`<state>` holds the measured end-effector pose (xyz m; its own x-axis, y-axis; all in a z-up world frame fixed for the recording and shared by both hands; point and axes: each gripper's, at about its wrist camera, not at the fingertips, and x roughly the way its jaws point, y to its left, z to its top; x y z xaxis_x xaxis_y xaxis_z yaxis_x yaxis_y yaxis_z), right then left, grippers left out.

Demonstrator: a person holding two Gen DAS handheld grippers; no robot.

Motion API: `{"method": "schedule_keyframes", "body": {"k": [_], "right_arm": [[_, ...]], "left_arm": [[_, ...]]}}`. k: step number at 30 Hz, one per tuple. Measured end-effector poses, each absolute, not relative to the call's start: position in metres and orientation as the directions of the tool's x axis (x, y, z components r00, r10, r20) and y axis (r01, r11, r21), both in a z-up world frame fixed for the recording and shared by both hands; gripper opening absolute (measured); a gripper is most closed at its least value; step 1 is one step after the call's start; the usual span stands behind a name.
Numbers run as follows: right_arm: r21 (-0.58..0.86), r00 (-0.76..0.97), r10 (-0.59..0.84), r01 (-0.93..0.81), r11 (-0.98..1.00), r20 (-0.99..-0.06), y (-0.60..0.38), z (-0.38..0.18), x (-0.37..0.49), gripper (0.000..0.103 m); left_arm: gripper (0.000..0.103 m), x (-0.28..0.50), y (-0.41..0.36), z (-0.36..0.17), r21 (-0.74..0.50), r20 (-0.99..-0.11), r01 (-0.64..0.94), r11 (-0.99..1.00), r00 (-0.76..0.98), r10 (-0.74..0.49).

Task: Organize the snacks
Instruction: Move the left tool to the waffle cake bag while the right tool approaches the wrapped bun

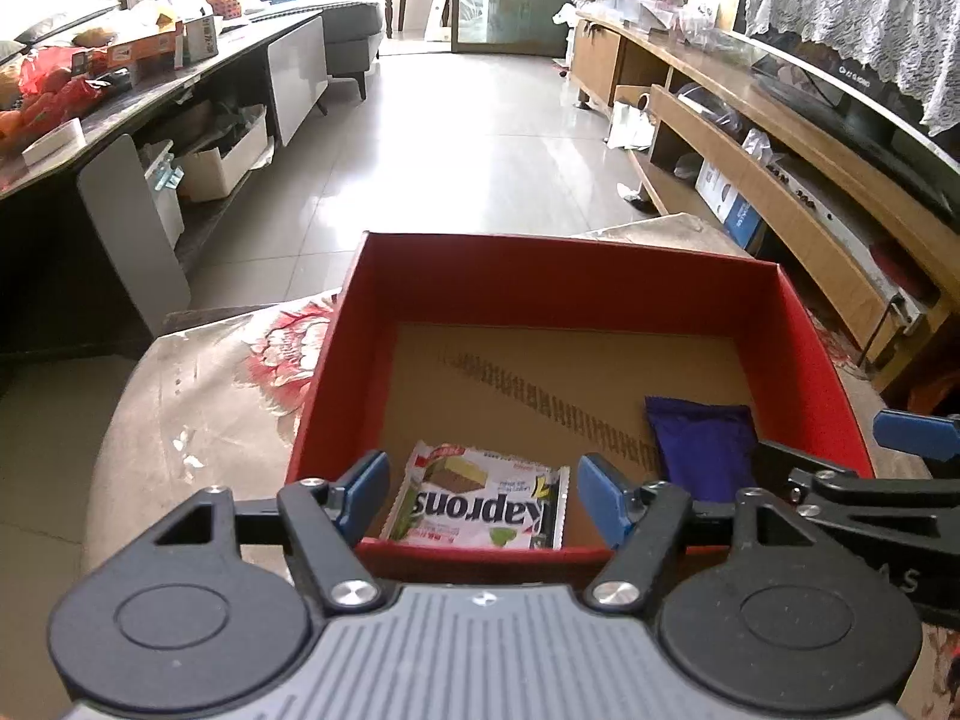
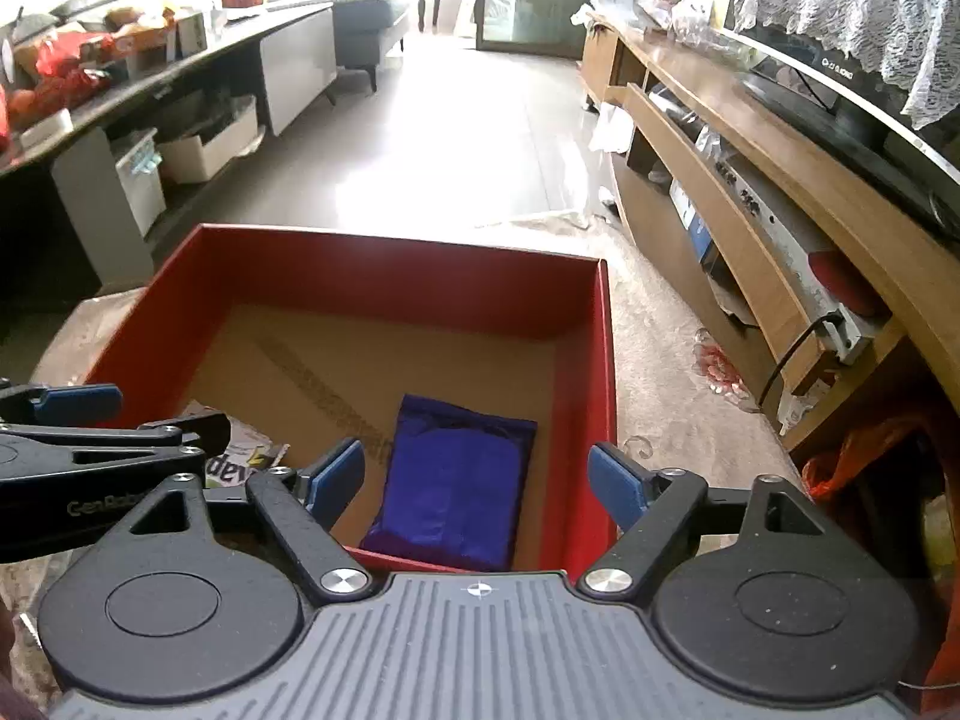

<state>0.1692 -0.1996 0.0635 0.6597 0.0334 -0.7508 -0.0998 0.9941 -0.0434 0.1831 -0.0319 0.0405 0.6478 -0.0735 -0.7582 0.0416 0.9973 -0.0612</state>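
Observation:
A red cardboard box [image 1: 558, 282] with a brown floor stands on the table. Inside it, at the near wall, a white wafer packet [image 1: 480, 498] printed "Kaprons" lies flat. A purple snack pouch [image 1: 702, 444] lies to its right. My left gripper [image 1: 483, 498] hangs open over the wafer packet, its blue pads clear of it. In the right wrist view the purple pouch [image 2: 456, 486] lies flat below my right gripper [image 2: 477, 483], which is open and touches nothing. The red box's right wall [image 2: 585, 420] runs under the right finger. The left gripper's arm [image 2: 90, 450] shows at the left edge.
The table wears a pale cloth with red flowers [image 1: 282, 354]. A wooden TV stand [image 1: 780, 180] lines the right side. On the left is a dark counter [image 1: 120, 96] with food bags. Tiled floor [image 1: 456, 144] stretches beyond. An orange bag [image 2: 864, 462] sits near right.

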Motion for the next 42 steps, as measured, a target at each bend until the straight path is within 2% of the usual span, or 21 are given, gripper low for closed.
{"method": "schedule_keyframes", "body": {"k": [14, 24, 42], "right_arm": [[-0.029, 0.644, 0.032, -0.085, 0.996, -0.765, -0.206, 0.064, 0.135, 0.088], [-0.029, 0.592, 0.018, -0.07, 0.997, -0.806, -0.213, 0.049, 0.117, 0.09], [0.005, 0.575, 0.051, -0.082, 0.997, -0.816, -0.217, 0.049, 0.1, 0.092]], "left_arm": [[0.071, 0.143, -0.025, 0.045, -0.104, -0.758, 0.08, 0.991, 0.639, -0.131], [0.073, 0.112, -0.017, 0.029, -0.116, -0.8, 0.092, 0.989, 0.582, -0.148], [0.086, 0.069, 0.002, 0.001, -0.156, -0.867, 0.037, 0.987, 0.474, -0.155]]}}
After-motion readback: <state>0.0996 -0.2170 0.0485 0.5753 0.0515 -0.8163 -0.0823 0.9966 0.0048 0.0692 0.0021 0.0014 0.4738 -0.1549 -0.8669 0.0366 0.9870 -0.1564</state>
